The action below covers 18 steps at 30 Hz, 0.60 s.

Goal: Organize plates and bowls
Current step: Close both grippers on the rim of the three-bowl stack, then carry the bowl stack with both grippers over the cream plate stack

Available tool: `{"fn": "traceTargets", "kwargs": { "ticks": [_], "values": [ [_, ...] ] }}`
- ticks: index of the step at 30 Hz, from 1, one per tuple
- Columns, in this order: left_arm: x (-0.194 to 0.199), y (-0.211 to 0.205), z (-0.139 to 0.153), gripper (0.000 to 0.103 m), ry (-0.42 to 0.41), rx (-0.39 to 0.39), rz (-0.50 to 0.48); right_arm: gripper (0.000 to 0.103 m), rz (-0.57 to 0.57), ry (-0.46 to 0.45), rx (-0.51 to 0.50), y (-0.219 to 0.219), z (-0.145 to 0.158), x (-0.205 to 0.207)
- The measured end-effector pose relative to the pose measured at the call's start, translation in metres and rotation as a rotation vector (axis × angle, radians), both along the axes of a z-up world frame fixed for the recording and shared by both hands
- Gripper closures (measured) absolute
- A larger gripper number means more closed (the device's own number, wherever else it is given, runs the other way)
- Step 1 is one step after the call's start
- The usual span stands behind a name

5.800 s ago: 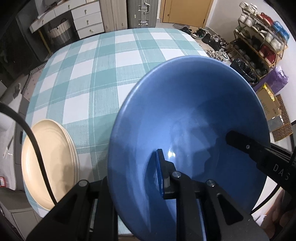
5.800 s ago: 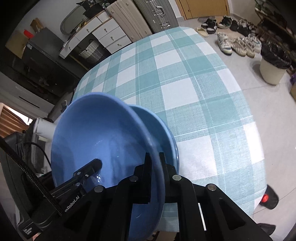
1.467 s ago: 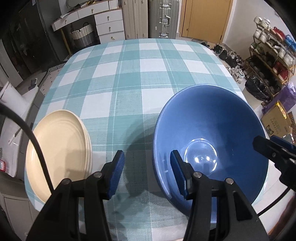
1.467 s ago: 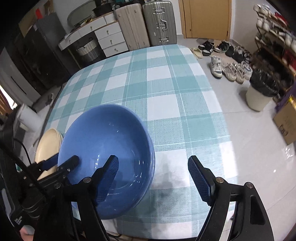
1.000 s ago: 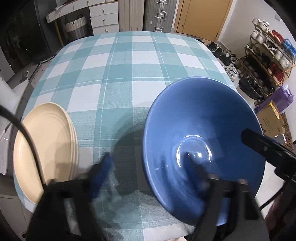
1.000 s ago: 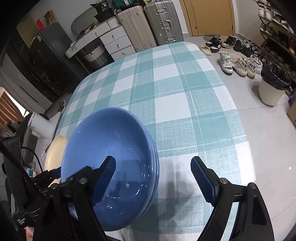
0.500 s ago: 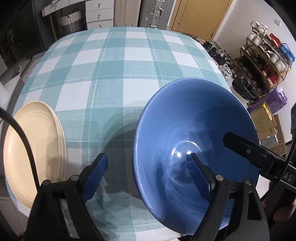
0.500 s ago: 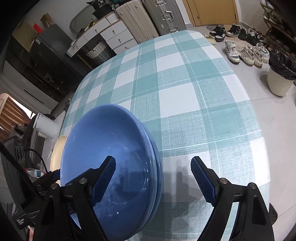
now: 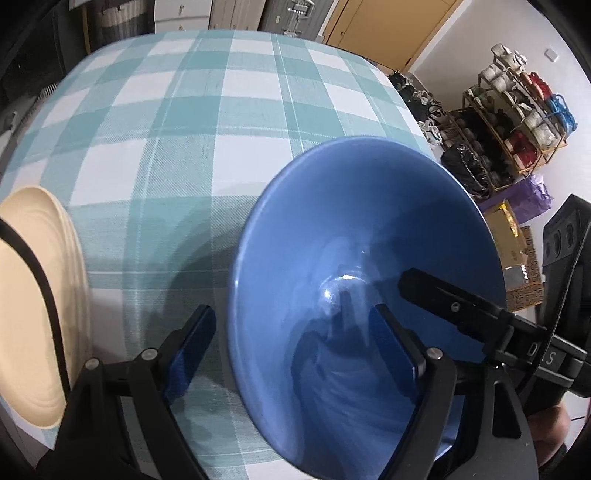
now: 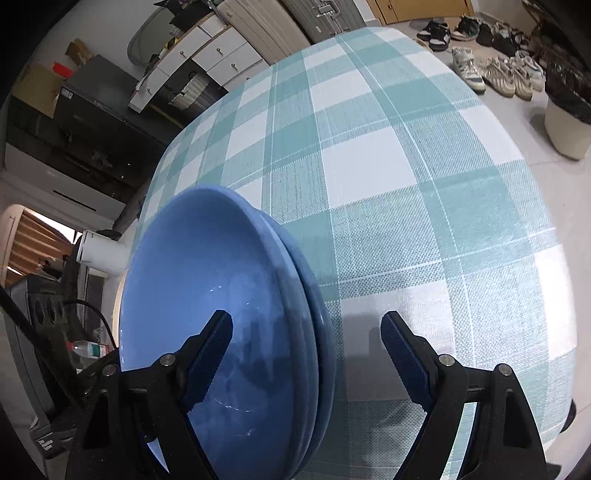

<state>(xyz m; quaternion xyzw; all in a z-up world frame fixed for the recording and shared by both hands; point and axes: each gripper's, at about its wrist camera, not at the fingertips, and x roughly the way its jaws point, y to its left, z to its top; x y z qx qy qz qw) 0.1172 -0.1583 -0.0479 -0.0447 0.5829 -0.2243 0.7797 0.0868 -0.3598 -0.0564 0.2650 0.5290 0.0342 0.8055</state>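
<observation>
Blue bowls [image 9: 369, 236] sit nested in a stack on the checked tablecloth [image 9: 207, 110] near its front edge. In the right wrist view the stack [image 10: 207, 280] shows at least two rims. A stack of cream plates [image 9: 33, 302] lies at the front left. My left gripper [image 9: 295, 343] is open, its fingers straddling the stack's left rim, one outside, one inside. My right gripper [image 10: 306, 350] is open, straddling the stack's right rim. Neither one grips anything.
The table's right edge drops to the floor with shoes [image 10: 491, 74] and a bin [image 10: 565, 122]. A shoe rack [image 9: 517, 107] stands at the right. Drawers and suitcases [image 10: 258, 29] stand beyond the far edge.
Both grippers let go of the bowl, which now rests in the stack. In the last second both open grippers have moved in close around the stack's rims.
</observation>
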Motion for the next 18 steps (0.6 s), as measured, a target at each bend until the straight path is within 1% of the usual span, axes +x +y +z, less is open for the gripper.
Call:
{"fn": "traceTargets", "kwargs": {
  "ticks": [2, 4, 5, 8, 10, 11, 12, 14, 18],
  "values": [
    [0.000, 0.001, -0.001, 0.034, 0.008, -0.015, 0.002, 0.032, 0.002, 0.006, 0.018, 0.000, -0.001, 0.001],
    [0.001, 0.001, -0.001, 0.060, 0.019, -0.021, -0.008, 0.056, 0.006, 0.020, 0.022, 0.003, -0.003, 0.001],
    [0.001, 0.000, -0.002, 0.061, 0.020, -0.017, -0.009, 0.059, 0.011, 0.027, 0.020, 0.005, -0.003, 0.002],
    [0.002, 0.005, -0.002, 0.066, 0.025, -0.031, 0.010, 0.064, 0.006, 0.027, -0.016, 0.009, -0.004, 0.000],
    [0.003, 0.009, -0.003, 0.075, 0.029, -0.035, 0.025, 0.075, -0.007, 0.032, -0.029, 0.007, -0.005, -0.001],
    [0.003, 0.011, -0.003, 0.076, 0.030, -0.032, 0.026, 0.079, -0.021, 0.037, -0.031, 0.004, -0.006, -0.003],
    [0.002, 0.011, -0.003, 0.078, 0.030, -0.030, 0.025, 0.087, -0.035, 0.046, -0.026, 0.002, -0.008, -0.003],
    [0.001, 0.011, -0.002, 0.079, 0.024, -0.017, 0.022, 0.089, -0.029, 0.055, -0.020, 0.001, -0.009, -0.004],
    [-0.002, 0.009, -0.002, 0.079, 0.016, 0.007, 0.025, 0.089, -0.037, 0.063, -0.077, 0.010, -0.005, -0.004]
  ]
}}
